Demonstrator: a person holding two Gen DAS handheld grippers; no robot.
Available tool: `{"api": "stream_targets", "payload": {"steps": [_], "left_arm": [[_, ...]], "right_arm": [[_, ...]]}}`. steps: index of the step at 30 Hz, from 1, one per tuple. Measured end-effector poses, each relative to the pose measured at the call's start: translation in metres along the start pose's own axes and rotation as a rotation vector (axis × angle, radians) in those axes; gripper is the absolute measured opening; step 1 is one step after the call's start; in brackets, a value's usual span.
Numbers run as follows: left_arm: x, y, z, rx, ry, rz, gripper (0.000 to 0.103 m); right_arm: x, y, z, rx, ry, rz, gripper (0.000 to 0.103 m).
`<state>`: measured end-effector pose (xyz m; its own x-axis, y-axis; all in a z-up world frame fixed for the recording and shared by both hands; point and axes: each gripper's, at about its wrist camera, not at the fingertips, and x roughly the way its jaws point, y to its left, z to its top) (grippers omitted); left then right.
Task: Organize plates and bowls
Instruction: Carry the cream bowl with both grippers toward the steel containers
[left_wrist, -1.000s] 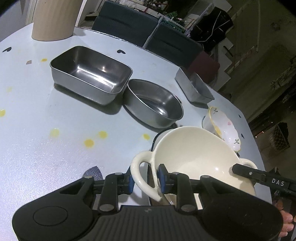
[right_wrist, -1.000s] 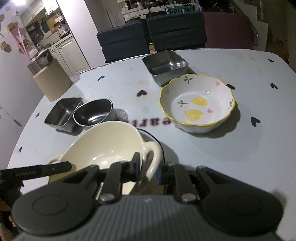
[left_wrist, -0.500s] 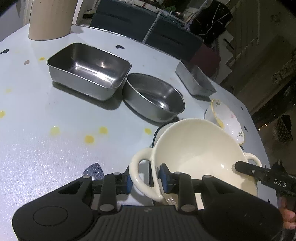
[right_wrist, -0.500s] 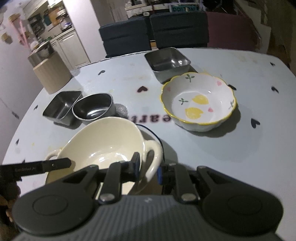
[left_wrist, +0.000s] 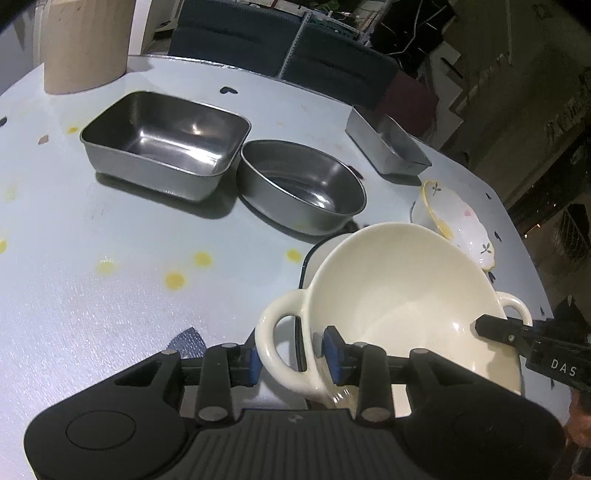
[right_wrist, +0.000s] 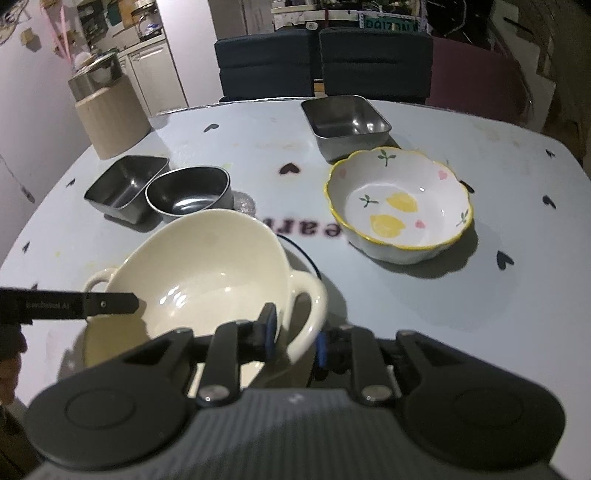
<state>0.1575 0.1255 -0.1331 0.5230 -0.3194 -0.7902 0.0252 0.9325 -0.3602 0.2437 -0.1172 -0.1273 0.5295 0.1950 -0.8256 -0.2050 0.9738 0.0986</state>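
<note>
Jaws, left gripper (left_wrist: 291, 360): opening, blue pads now standing clear on either side of the left loop handle of the cream two-handled ceramic bowl (left_wrist: 399, 299); a second back they sat closer on it.
Jaws, right gripper (right_wrist: 293, 338): likewise opening, narrow gap, the bowl's right handle between the pads, no longer pinched as far as I can tell.
Bowl: at 6 o'clock on the pale blue tabletop (left_wrist: 92, 229), set over a dark-rimmed white plate (left_wrist: 306, 266). My reading: bowl just delivered, release under way, stacking step nearly closed.
Other stock: rectangular steel tray (left_wrist: 166, 140) at 11 o'clock, oval steel bowl (left_wrist: 301, 184) at 12, square steel tray (right_wrist: 345, 123) and lemon-print scalloped bowl (right_wrist: 399, 205) at 1 to 2 o'clock.
Obscured: most of the plate, the bowl's foot and its seating; near rim cut off by my own gripper bodies.
</note>
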Motion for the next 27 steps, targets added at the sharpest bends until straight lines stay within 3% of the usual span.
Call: {"api": "stream_targets", "payload": {"steps": [10,12,17,27], "left_arm": [[-0.0013,-0.0036,0.0002,0.037,-0.001,0.009,0.039],[-0.0015,-0.0038,0.0004,0.038,-0.001,0.015,0.044],[-0.0028,-0.0053,0.0012,0.034,0.002,0.015,0.045],[-0.0027,-0.006,0.0014,0.044,0.007,0.026,0.048]], "right_arm": [[0.0009,0.0005,-0.0034,-0.043,0.024,-0.015,0.031],[0.0005,0.0005,-0.0041,-0.049,0.029,-0.016,0.033],[0.0035,0.005,-0.0078,-0.089,0.055,-0.051,0.04],[0.0049,0.0039,-0.005,-0.092,0.052,-0.062,0.038]]}}
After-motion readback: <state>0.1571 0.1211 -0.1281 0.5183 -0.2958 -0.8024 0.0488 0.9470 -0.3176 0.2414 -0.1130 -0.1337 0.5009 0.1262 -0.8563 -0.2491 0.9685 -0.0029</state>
